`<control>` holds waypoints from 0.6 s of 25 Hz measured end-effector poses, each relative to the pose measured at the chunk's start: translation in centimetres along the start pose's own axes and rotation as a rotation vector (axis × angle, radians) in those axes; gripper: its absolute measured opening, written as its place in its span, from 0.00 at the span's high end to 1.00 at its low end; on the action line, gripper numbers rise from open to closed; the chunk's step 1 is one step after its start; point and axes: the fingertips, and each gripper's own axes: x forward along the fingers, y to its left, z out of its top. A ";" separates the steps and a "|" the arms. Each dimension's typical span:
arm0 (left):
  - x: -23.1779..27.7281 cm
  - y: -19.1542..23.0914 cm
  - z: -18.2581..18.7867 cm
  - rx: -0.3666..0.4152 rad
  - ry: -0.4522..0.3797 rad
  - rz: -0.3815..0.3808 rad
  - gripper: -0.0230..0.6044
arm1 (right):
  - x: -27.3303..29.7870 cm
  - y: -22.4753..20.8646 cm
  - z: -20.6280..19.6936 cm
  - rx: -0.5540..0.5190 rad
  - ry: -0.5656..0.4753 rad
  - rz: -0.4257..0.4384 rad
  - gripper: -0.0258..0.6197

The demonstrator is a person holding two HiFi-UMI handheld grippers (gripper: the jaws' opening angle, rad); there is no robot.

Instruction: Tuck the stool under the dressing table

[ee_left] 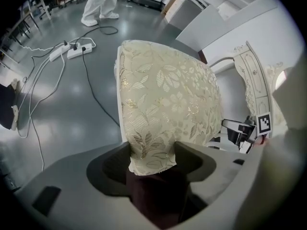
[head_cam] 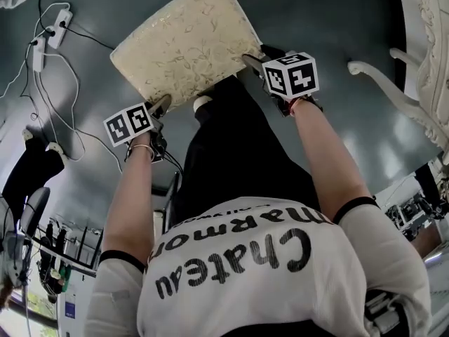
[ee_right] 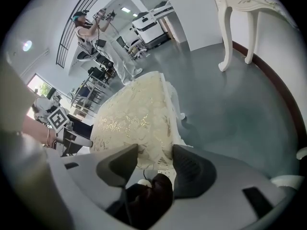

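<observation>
Grey floor [head_cam: 330, 20]; stool [head_cam: 186, 41] lies lengthwise up-right, left gripper [head_cam: 163, 104], right gripper [head_cam: 252, 62] clamping it.

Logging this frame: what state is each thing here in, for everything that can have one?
stool: out in the open, not yet under the dressing table, held at two corners of its cushion.
left tongs: closed on one cushion corner.
right tongs: closed on the other cushion corner.
dressing table: standing, apart from the stool.
power strips: lying flat, wired up.
</observation>
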 end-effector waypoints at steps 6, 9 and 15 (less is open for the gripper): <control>-0.4 0.1 0.0 -0.006 -0.012 0.008 0.48 | -0.6 -0.1 -0.3 0.031 -0.045 -0.009 0.65; 0.3 0.6 0.6 0.019 -0.038 -0.018 0.49 | -0.5 -0.5 -0.9 0.061 -0.066 -0.035 0.70; -1.2 0.7 -0.3 0.014 -0.025 0.070 0.49 | 1.1 -0.4 -2.3 0.109 0.005 0.080 0.70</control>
